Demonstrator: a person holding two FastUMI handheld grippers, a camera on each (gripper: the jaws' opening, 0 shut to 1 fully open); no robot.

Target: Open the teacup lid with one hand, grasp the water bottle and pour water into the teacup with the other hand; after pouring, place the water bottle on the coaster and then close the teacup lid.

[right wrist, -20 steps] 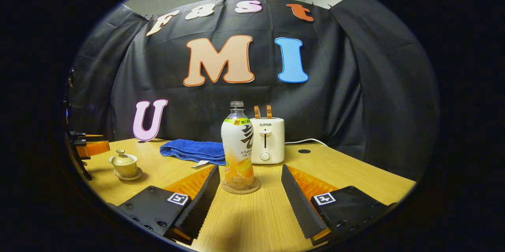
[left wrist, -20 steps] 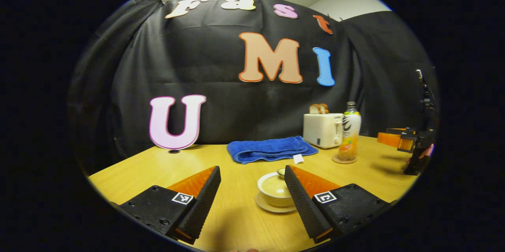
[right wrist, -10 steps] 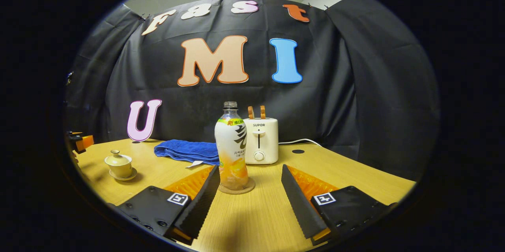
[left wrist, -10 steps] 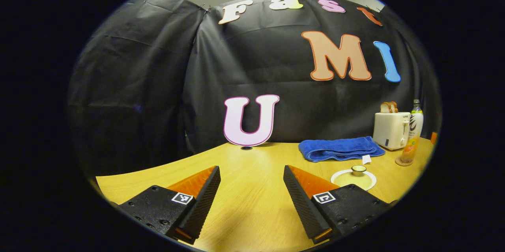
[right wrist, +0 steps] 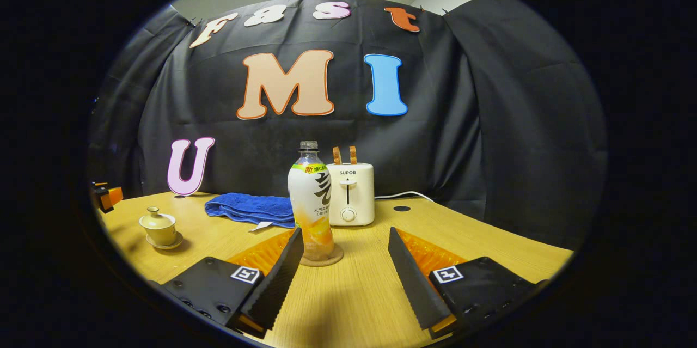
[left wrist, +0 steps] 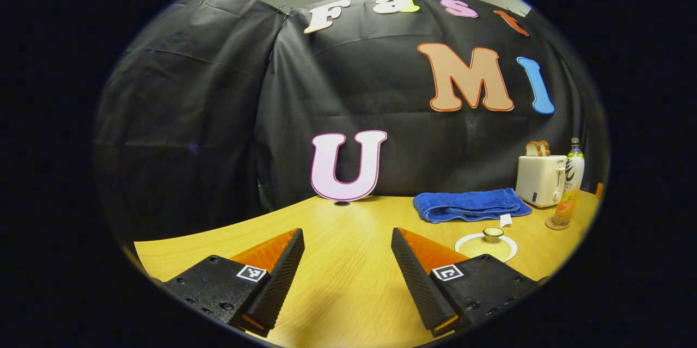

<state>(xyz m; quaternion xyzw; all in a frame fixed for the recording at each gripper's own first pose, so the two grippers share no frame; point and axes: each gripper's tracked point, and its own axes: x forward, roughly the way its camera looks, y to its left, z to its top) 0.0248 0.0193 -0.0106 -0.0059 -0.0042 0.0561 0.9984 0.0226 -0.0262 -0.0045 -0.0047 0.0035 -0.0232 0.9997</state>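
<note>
Now both pairs of fingers stand spread with nothing between them: the left gripper [left wrist: 347, 277] over bare bench [left wrist: 348, 228], the lidded teacup [left wrist: 486, 244] just beyond its right finger. Ahead of the right gripper [right wrist: 343, 277], the water bottle [right wrist: 310, 201] stands upright on its coaster [right wrist: 321, 257], before a toaster [right wrist: 348, 201] and blue towel [right wrist: 248, 209].

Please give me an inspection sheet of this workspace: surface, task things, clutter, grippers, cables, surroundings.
Surface: wooden table, bare between things.
Job's things: teacup lidded, on its saucer; water bottle upright on coaster.
Clutter: blue towel; toaster with bread in its slots.
Grippers: left gripper open, holding nothing; right gripper open, near the bottle, not touching it.
Cables: white cord behind the toaster.
Surroundings: black cloth wall.
</note>
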